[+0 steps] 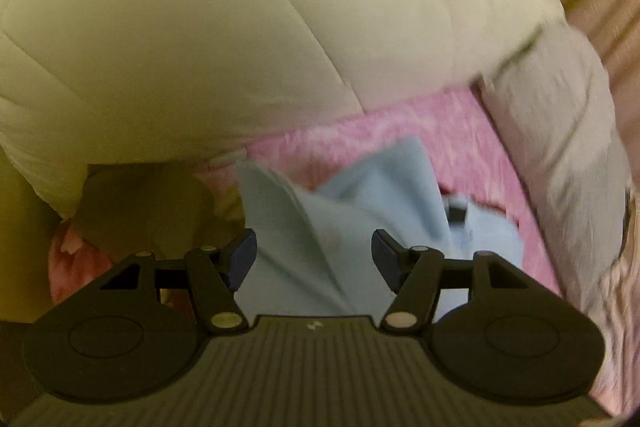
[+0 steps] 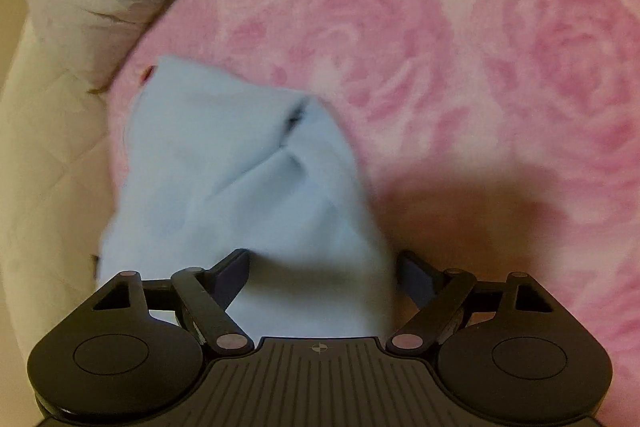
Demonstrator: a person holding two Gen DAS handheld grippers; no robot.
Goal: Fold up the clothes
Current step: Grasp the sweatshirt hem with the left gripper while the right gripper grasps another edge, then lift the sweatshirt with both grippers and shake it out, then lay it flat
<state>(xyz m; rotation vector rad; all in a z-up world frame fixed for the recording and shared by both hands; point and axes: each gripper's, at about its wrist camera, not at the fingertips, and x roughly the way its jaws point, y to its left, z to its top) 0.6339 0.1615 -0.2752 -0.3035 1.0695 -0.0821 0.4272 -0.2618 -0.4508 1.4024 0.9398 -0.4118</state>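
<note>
A light blue garment (image 1: 340,227) lies bunched on a pink rose-patterned blanket (image 1: 400,131). Its folds rise between the wide-set pads of my left gripper (image 1: 314,253), which stands open; the pads do not press the cloth. In the right wrist view the same blue garment (image 2: 240,179) runs from the blanket into the gap of my right gripper (image 2: 324,269). The cloth fills most of that gap and hides part of the right pad, but no squeeze shows. A small dark part (image 1: 456,213) pokes out behind the cloth; what it is I cannot tell.
A big cream quilted duvet (image 1: 200,27) is heaped along the far side, with a grey-beige pillow (image 1: 560,115) at its right end. The pink blanket (image 2: 480,67) spreads wide to the right of the garment. Pale quilted bedding (image 2: 48,147) borders it on the left.
</note>
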